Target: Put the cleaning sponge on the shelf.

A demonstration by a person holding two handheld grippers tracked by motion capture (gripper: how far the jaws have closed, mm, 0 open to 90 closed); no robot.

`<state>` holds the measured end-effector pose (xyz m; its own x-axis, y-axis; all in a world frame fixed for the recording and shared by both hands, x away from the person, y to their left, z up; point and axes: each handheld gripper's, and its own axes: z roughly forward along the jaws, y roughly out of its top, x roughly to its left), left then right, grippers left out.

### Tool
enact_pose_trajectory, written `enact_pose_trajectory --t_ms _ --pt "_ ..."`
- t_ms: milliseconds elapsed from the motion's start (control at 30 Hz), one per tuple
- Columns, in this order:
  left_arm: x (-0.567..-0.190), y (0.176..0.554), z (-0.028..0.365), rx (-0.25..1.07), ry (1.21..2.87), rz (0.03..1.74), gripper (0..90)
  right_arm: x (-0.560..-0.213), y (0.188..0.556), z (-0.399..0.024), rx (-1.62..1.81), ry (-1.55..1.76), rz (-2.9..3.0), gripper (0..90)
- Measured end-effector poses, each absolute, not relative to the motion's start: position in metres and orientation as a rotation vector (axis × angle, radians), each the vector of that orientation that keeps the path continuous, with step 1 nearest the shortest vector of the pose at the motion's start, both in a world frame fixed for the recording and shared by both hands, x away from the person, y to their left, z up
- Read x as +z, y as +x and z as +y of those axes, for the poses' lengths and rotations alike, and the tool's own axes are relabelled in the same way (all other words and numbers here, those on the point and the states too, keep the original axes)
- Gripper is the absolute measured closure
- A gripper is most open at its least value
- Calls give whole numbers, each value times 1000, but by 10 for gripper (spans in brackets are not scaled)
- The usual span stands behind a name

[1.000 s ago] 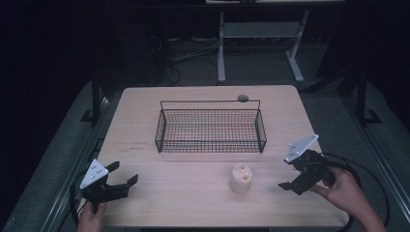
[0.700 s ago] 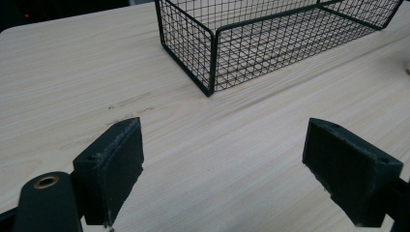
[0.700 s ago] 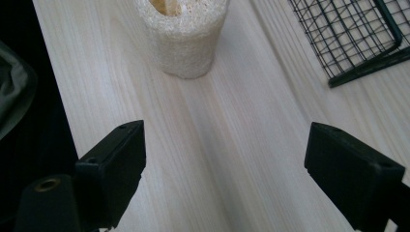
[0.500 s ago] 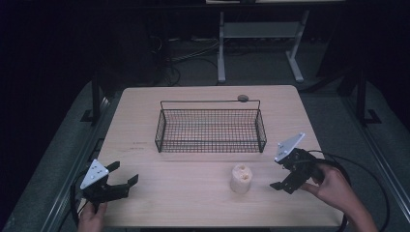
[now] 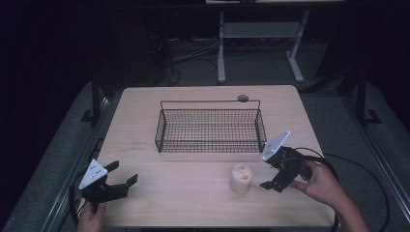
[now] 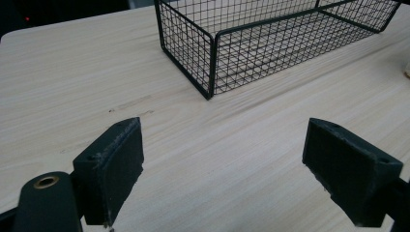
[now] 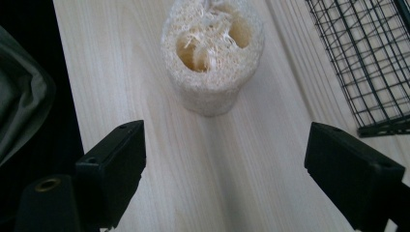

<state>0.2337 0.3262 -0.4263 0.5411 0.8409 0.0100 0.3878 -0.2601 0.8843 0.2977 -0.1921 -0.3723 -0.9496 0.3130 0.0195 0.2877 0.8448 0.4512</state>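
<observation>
A pale loofah piece [image 5: 241, 178] [image 7: 212, 53] stands upright on the wooden table [image 5: 183, 193], in front of the black wire basket [image 5: 211, 127] [image 6: 261, 38]. My right gripper [image 5: 269, 171] [image 7: 225, 174] is open just to the loofah's right, jaws aimed at it with a gap still between them. My left gripper [image 5: 123, 176] [image 6: 222, 169] rests open near the table's front left corner, nothing between its jaws, pointing toward the basket's near left corner.
A small round grey object [image 5: 242, 98] lies behind the basket near the table's far edge. A metal stand [image 5: 256, 34] is on the floor beyond. The right gripper's cable [image 5: 338, 169] loops off the table's right edge.
My right gripper has moved left across the table toward the loofah, turning to face it. The left gripper has stayed where it was.
</observation>
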Motion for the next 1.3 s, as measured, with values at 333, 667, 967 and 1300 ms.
enact_pose_trajectory --t_ms 333,667,967,1300 --pt "-426 233 327 625 1856 1008 138 -376 303 -174 718 446 2995 143" --pt "-425 233 327 625 1850 1007 138 -376 307 -161 707 418 3017 143" --pt "-425 233 328 624 1845 1002 138 -378 310 -150 683 403 3037 145" --pt "-424 233 327 623 1841 996 138 -384 314 -139 656 398 3057 146"
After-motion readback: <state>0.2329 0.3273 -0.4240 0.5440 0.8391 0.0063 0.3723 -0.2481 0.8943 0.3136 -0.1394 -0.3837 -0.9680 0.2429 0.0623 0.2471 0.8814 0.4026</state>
